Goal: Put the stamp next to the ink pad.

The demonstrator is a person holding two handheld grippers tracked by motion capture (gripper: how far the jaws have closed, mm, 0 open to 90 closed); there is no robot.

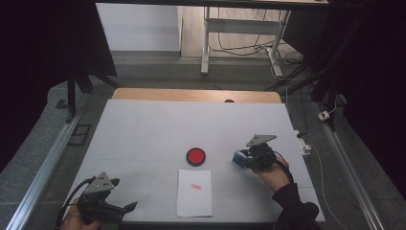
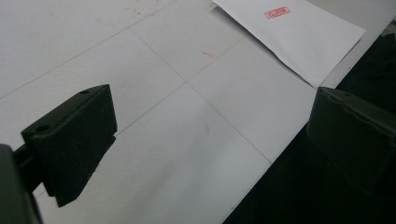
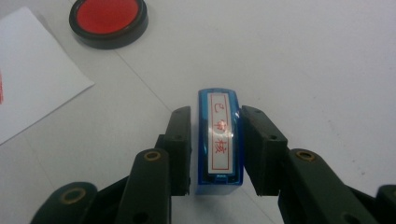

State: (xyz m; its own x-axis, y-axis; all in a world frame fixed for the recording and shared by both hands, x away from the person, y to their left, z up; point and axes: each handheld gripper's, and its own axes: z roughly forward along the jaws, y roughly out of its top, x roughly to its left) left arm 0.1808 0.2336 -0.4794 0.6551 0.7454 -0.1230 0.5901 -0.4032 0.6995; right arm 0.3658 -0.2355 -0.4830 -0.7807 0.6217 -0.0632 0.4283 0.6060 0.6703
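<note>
Right now the right gripper (image 1: 241,159) is clamping a blue stamp (image 3: 219,142), jaws pressing on both long sides, at the right side of the white table (image 1: 143,129). Stamp is showing a white label with red characters facing up in the right gripper view, and it is sitting low on or just above the tabletop, cannot tell if touching. Person's right hand (image 1: 273,172) in a dark sleeve is coming in from the near right. Round black ink pad (image 1: 196,156) with a red centre is lying near the table's middle, left of the stamp and apart from it. White paper sheet (image 1: 195,192) is lying just near of the pad, a small red stamp mark (image 2: 277,12) printed on it. Left gripper (image 1: 130,206) is hanging at the near left edge of the table, jaws spread wide and gripping nothing, one jaw over the tabletop and the other past the near edge
</note>
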